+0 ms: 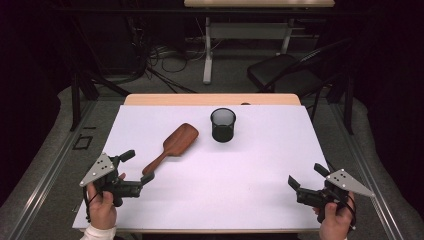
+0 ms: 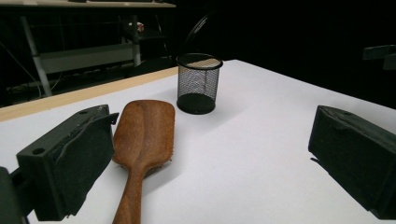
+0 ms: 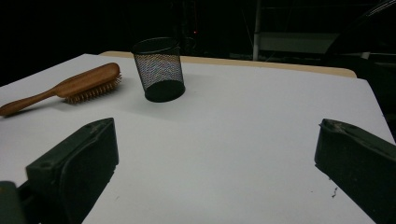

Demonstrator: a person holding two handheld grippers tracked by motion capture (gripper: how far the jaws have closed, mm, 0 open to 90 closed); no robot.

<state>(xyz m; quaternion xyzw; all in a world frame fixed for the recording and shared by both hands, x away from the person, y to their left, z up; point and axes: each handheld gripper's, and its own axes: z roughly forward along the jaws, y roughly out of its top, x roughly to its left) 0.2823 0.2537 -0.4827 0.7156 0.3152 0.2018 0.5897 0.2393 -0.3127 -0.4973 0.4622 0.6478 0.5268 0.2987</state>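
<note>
The right gripper view reveals bristles under the hairbrush [image 3: 70, 86]. Its handle lies just beside, perhaps touching, the left gripper [image 1: 136, 166]. Both the left gripper and the right gripper [image 1: 306, 175] gape wide, holding nothing.

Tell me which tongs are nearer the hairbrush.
Left. The left tongs sit open at the hairbrush handle's end; the right tongs are far across the table, also open.

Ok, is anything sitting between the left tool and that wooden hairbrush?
Nothing visible. The left tool is open right at the hairbrush handle, with only bare white table around it. The mesh cup stands farther back, off to the side.
</note>
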